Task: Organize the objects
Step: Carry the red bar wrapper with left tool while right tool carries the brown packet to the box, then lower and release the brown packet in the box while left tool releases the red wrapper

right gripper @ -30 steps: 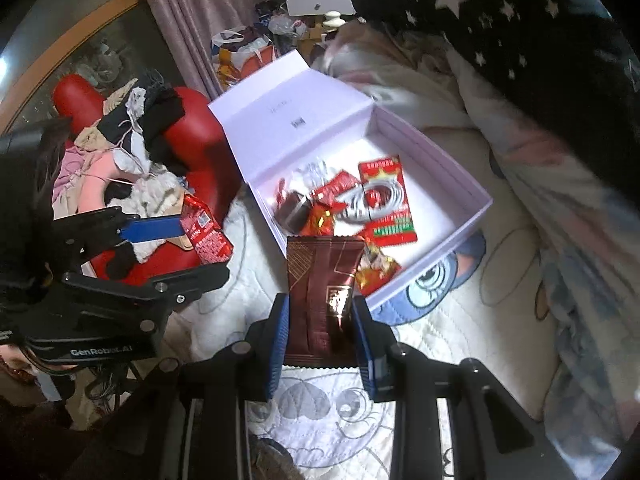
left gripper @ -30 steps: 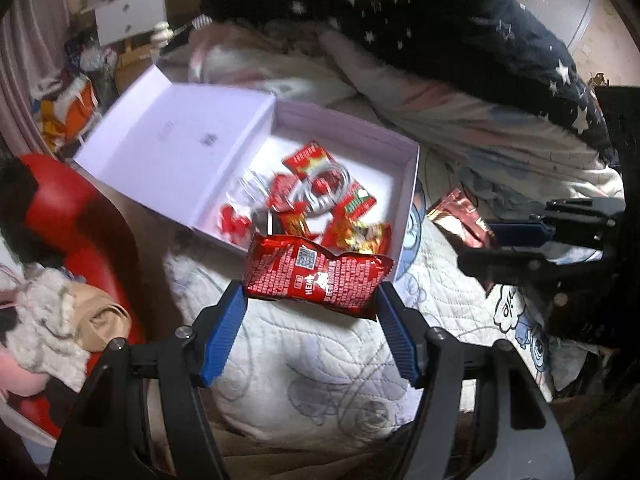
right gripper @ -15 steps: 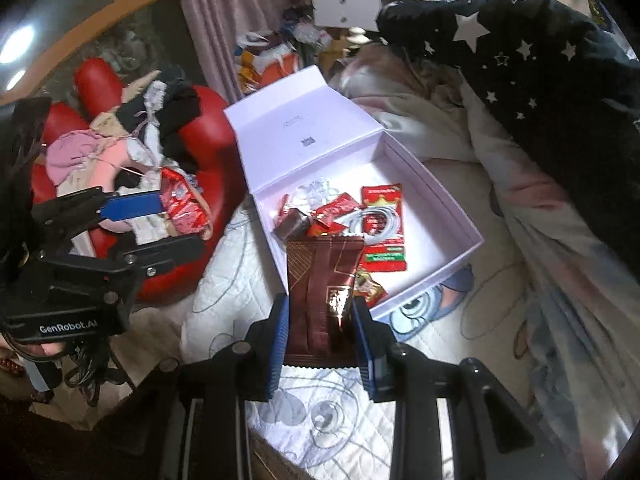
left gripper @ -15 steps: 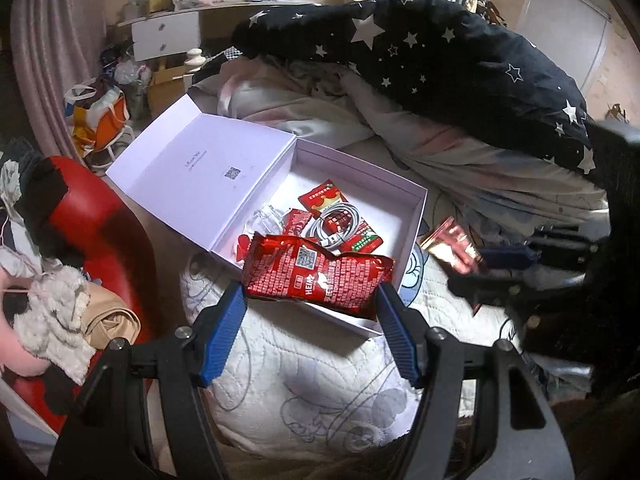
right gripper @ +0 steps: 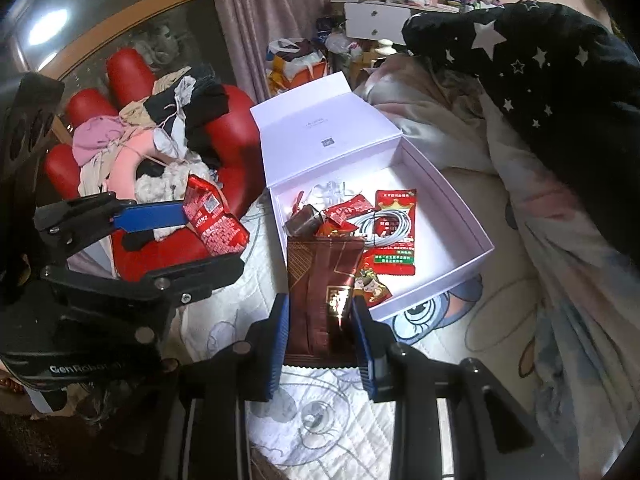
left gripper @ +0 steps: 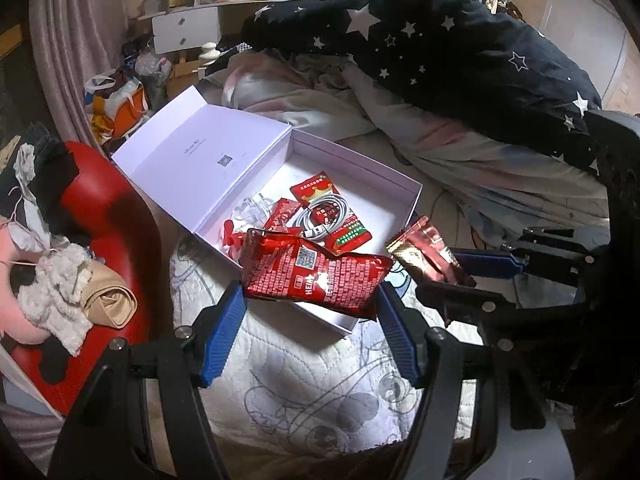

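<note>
An open white box (left gripper: 412, 204) lies on the quilted bed, lid folded back, with a white cable (left gripper: 324, 210) and several red sachets inside. My left gripper (left gripper: 310, 296) is shut on a red snack packet (left gripper: 316, 276), held crosswise just in front of the box's near corner. My right gripper (right gripper: 320, 304) is shut on a dark brown packet (right gripper: 320, 280), upright before the box's near wall (right gripper: 440, 280). Each view shows the other gripper. The right gripper (left gripper: 460, 280) with its brown packet (left gripper: 428, 256) is right of the box. The left gripper (right gripper: 208, 240) with the red packet (right gripper: 216, 220) is left of it.
A red hand-shaped chair (right gripper: 236, 132) piled with clothes stands left of the bed. A dark starry duvet (left gripper: 460, 48) and crumpled sheets lie behind the box. White drawers (left gripper: 186, 32) and bags crowd the far wall. Quilted bedspread (left gripper: 312, 384) lies under both grippers.
Both grippers have drawn back a little from the box and rolled slightly, so more of the room shows. Each still holds its packet.
</note>
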{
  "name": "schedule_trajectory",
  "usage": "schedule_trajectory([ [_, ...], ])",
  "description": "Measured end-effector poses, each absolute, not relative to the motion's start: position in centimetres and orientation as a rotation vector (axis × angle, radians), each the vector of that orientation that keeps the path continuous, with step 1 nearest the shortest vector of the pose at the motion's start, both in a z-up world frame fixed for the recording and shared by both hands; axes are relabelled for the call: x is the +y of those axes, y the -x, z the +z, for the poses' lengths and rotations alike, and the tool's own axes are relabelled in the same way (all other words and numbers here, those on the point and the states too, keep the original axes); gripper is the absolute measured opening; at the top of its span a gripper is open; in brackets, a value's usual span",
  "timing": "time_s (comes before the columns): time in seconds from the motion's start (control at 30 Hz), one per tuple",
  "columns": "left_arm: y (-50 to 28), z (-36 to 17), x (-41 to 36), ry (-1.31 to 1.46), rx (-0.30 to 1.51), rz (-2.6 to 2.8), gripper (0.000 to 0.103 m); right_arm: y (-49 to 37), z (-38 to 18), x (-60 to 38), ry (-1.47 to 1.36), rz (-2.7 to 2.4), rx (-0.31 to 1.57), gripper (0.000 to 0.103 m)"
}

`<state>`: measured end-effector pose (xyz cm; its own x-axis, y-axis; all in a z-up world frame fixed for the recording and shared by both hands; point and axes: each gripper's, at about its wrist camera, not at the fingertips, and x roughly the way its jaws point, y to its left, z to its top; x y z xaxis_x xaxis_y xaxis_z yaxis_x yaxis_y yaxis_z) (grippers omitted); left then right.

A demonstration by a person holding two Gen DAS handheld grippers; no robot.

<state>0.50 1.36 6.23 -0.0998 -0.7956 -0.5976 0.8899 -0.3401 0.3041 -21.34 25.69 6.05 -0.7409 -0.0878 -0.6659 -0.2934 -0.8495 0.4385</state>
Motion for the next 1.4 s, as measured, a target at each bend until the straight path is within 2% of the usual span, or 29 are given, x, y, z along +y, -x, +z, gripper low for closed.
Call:
schedule_trajectory([
  [0.67,0.9,4.2,-5.1,-0.908,0.271,-1.640,0.065,24.5,2.7,30.8,1.127,2.689,0.858,0.030],
  [1.4,1.2,2.1,-14.5,-1.059,0.431,-1.560,0.065,30.7,-1.5,35.9,1.301,2.627,0.886,0.030],
])
